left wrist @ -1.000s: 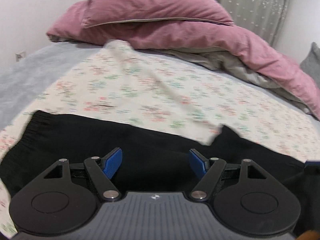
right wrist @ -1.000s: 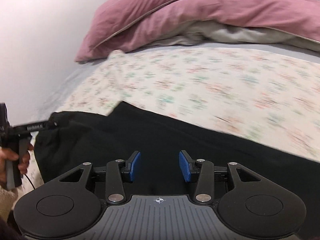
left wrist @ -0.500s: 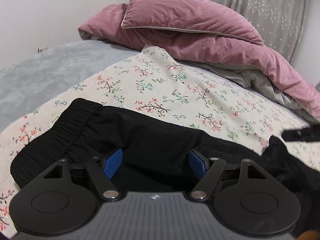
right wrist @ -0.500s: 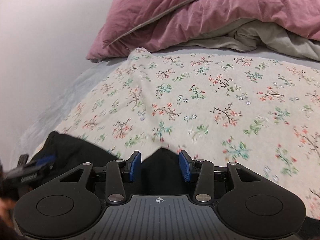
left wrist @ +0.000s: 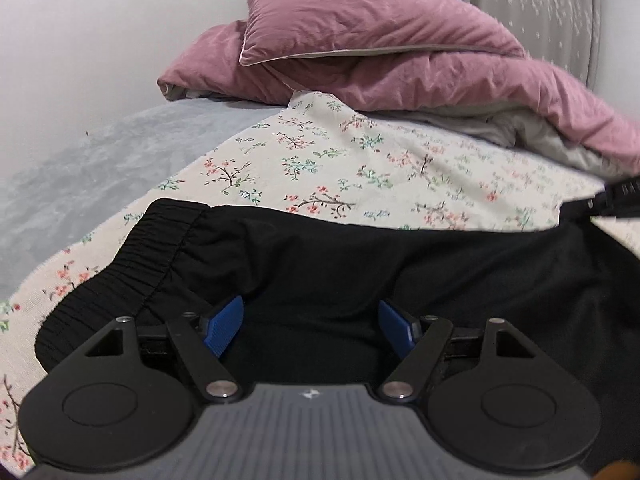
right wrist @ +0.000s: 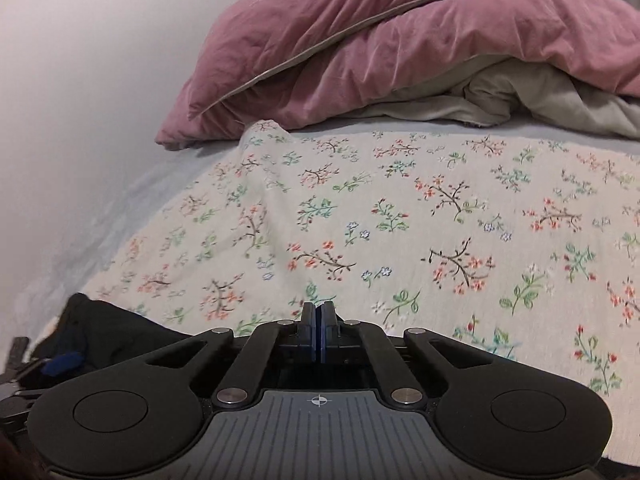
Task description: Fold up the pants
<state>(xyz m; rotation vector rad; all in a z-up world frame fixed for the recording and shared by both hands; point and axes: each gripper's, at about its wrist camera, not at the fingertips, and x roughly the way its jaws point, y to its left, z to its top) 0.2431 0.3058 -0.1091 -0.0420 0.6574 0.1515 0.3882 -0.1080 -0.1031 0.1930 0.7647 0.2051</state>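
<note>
Left wrist view: the black, soft woven pants with a gathered elastic waistband (left wrist: 360,276) lie spread across the cream floral-print cotton sheet (left wrist: 320,168) on the bed. The ribbed waistband sits at the left and the legs run off to the right. The left tool (left wrist: 312,320) hovers over the cloth near the waistband, its blue ridged pads wide apart and gripping nothing. At the right edge a dark sliver of the other tool meets the far end of the pants. A crumpled mauve pillow and duvet (left wrist: 380,40) are heaped behind.

Right wrist view: the right tool (right wrist: 319,334) has its blue pads pressed together; whether cloth is pinched between them I cannot tell, as its own body hides what lies below. Only a dark corner of the pants shows at lower left, on the sheet.

Judging by this, the fold is at its start: grasping both ends. Next, the left tool needs to drop and close on the waistband edge, taking both layers, since limp fabric slips easily.
</note>
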